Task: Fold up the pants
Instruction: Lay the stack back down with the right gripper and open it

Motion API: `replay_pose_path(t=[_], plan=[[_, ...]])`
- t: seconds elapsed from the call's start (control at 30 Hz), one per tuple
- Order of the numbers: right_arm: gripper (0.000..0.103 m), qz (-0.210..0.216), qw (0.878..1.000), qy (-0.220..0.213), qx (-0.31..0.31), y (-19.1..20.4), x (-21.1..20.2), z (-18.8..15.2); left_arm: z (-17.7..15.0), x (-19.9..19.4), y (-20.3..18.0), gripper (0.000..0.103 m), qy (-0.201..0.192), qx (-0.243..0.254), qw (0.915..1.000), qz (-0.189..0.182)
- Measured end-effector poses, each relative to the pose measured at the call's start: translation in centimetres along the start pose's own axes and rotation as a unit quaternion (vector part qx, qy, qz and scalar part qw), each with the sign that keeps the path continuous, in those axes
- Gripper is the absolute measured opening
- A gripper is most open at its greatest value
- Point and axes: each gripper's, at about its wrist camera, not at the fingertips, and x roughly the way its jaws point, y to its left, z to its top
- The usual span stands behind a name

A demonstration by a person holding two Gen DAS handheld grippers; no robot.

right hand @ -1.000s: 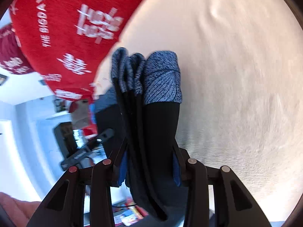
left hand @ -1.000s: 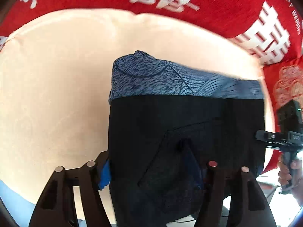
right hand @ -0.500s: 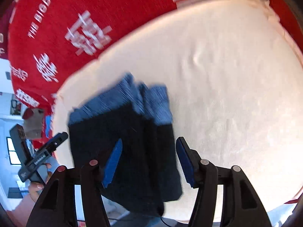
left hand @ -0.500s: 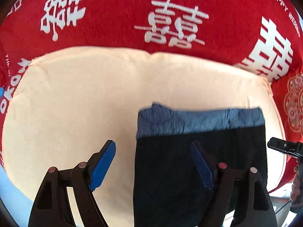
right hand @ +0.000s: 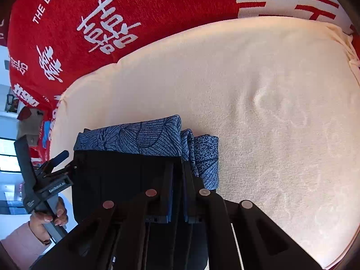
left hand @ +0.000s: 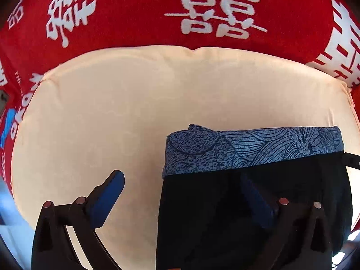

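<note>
The folded pants (left hand: pixel 252 193) are black with a blue patterned waistband (left hand: pixel 254 148) and lie on a cream cushion (left hand: pixel 157 103). My left gripper (left hand: pixel 186 191) is open; its left finger (left hand: pixel 108 193) is over bare cushion and its right finger rests on the black cloth. In the right wrist view my right gripper (right hand: pixel 178 193) has its jaws close together over the right edge of the pants (right hand: pixel 126 175), with cloth between them. The left gripper (right hand: pixel 54 168) also shows there at the pants' left edge.
A red cloth with white characters (left hand: pixel 180 11) covers the backrest behind the cushion, also in the right wrist view (right hand: pixel 101 33). The cushion's right half (right hand: pixel 281 123) is bare. The room beyond shows at far left (right hand: pixel 9 157).
One second ago both grippers held the pants up. Half a second ago both were open with the pants laid down. Now the right gripper has closed on the pants' edge; the left stays open.
</note>
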Motion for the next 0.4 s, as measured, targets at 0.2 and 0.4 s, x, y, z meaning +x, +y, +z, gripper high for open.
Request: replay_pose_path(t=[0.2, 0.4], plan=[[0.009, -0.015, 1.000, -0.005, -0.019, 0.6, -0.1, -0.4, 0.2, 0.5, 1.0, 0.103, 0.008, -0.031, 0.9992, -0.025], [0.014, -0.003, 1.000, 0.001, 0.014, 0.1, -0.6, -0.9, 0.0, -0.3, 0.9, 0.103, -0.003, -0.046, 0.9987, -0.021]])
